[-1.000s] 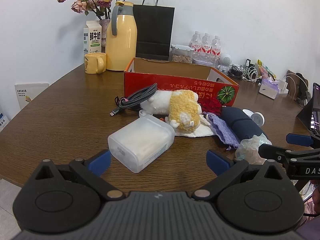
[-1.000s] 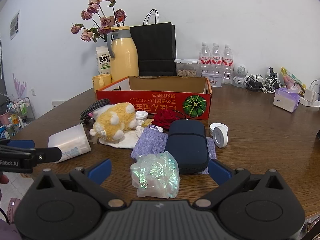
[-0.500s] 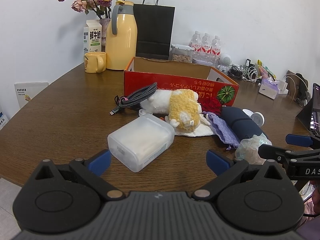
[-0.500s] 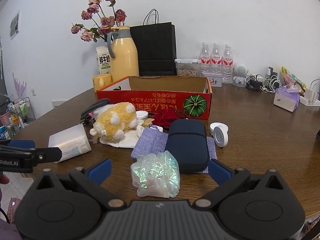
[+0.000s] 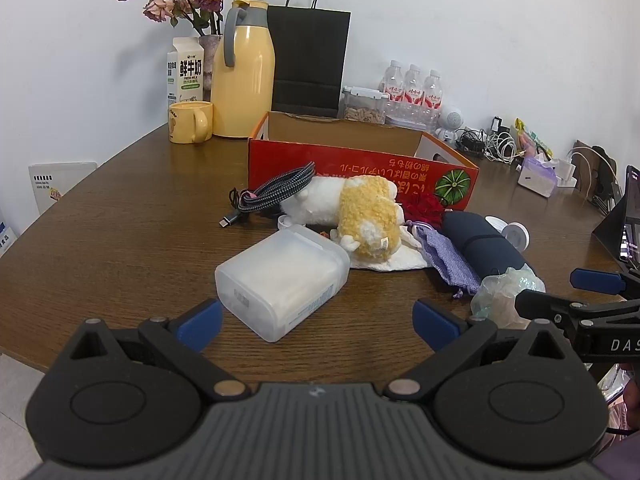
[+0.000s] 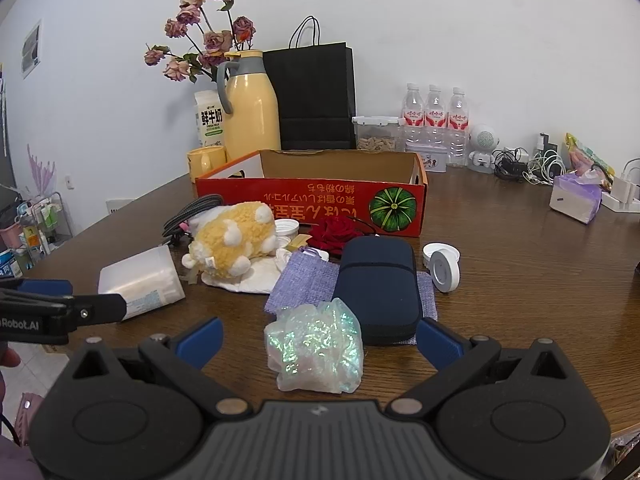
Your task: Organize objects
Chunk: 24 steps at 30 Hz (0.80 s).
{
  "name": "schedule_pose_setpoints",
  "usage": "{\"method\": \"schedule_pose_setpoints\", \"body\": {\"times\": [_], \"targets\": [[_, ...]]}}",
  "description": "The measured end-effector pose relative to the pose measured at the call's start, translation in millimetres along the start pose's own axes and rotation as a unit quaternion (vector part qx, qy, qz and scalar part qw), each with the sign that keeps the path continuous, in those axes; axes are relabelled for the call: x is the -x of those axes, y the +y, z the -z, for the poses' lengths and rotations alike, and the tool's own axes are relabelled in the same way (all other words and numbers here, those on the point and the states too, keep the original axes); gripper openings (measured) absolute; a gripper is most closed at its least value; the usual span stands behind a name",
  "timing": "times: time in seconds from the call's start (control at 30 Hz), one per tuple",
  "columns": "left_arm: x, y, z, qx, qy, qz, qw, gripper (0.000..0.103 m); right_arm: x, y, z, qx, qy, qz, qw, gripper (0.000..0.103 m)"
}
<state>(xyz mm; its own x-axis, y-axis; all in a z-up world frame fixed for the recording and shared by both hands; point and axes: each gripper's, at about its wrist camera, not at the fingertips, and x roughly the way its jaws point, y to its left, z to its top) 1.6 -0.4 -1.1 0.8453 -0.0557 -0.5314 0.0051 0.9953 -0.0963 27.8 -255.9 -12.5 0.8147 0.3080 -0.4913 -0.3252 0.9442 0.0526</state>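
Left tongs (image 5: 316, 320) open, right tongs (image 6: 318, 338) open

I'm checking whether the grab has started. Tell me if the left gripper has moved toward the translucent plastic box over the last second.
No. The left gripper sits at the same spot before the translucent plastic box, and the red cardboard box behind has not shifted in its view.

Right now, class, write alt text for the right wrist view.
An open right gripper hovers over a shiny crumpled bag on a wooden table. Behind it lie a navy case, a plush toy and a red cardboard box.
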Motion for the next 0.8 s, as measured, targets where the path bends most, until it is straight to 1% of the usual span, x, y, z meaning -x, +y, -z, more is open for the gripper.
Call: {"method": "schedule_pose_setpoints", "body": {"times": [0.67, 0.8], "targets": [[-0.3, 0.1, 0.9, 0.001, 0.001, 0.001, 1.0000, 0.103, -0.2, 2.7, 2.1, 0.003, 0.000, -0.004, 1.000, 0.103], [-3.2, 0.6, 1.3, 0.004, 0.008, 0.008, 0.9999, 0.103, -1.6, 4.0, 4.1, 0.002, 0.000, -0.005, 1.000, 0.102]]}}
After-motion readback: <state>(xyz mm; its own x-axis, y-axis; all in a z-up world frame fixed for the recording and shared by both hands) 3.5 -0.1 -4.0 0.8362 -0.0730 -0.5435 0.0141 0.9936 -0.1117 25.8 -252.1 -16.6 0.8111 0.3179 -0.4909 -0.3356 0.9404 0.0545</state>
